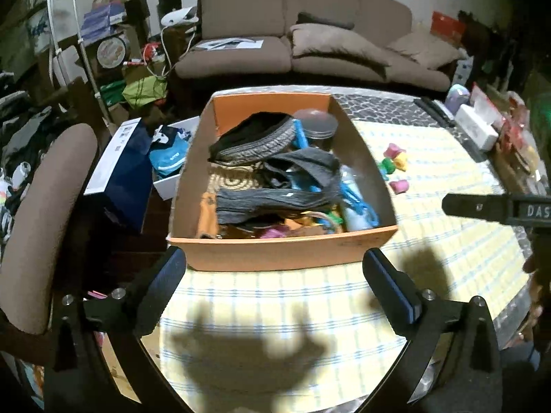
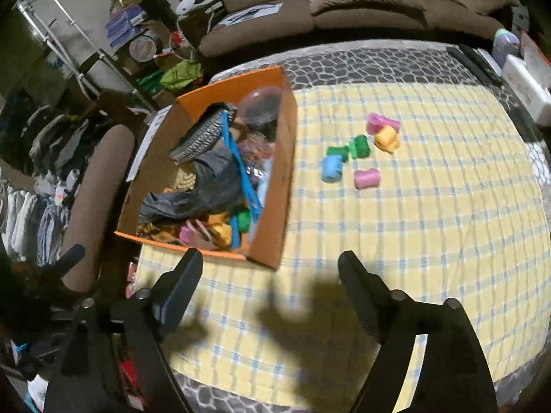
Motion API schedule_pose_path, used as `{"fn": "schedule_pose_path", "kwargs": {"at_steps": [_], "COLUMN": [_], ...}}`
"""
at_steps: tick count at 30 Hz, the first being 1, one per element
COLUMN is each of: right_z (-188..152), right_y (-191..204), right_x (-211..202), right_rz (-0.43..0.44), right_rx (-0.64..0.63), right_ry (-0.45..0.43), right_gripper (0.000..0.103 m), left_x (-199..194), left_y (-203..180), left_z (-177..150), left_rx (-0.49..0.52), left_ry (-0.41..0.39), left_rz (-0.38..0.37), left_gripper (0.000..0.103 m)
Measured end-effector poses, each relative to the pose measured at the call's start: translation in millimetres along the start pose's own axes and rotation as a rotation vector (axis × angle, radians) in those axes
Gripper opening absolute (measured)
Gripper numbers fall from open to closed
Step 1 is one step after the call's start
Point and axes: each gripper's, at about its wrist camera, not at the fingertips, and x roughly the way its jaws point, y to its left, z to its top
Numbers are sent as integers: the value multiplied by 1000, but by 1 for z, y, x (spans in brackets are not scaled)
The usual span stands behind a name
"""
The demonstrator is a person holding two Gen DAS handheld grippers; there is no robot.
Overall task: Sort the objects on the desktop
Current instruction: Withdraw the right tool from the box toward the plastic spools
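Both tongs stand wide and empty: the left tongs (image 1: 272, 282) hang just short of the near wall of the box (image 1: 282, 247), the right tongs (image 2: 272, 296) over bare cloth (image 2: 430, 241) beside the box's near corner. Nothing sits between either pair of jaws.

The box is already heaped (dark socks or cloths, a blue hanger, a jar, several rolls at the near end), so most of the sorting looks done. Six small rolls (image 2: 366, 178) remain out on the worktop, in a loose cluster well right of the box: two pink, two green, one blue, one yellow. Those seem to be what is left to gather, most likely by the right tongs, which are nearer.
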Motion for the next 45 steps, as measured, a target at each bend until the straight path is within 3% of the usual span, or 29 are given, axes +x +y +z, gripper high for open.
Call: {"fn": "schedule_pose_path", "kwargs": {"at_steps": [6, 10, 20, 31, 35, 40, 45], "right_z": [-11, -17, -23, -22, -19, -13, -7], "right_y": [-24, -39, -66, -117, -132, -136, -129], "right_x": [-9, -15, -22, -18, -18, -12, 4], "right_rz": [-41, -71, -150, -196, -181, -179, -208], "right_rx": [21, 12, -68, -33, -3, -15, -86], "right_ry": [-19, -31, -46, -67, -97, -138, -178], "right_gripper": [92, 102, 102, 102, 102, 102, 102], "left_x": [-2, -3, 3, 15, 16, 25, 39], "left_y": [-30, -54, -98, -150, -157, -144, -138], "left_z": [-2, -2, 1, -3, 0, 15, 29], "left_rx": [12, 36, 48, 151, 143, 38, 34], "left_ry": [0, -5, -27, -86, -145, -183, -208], "left_rz": [-20, -34, -90, -133, -150, -172, -88], "left_gripper": [103, 103, 103, 103, 103, 103, 103]}}
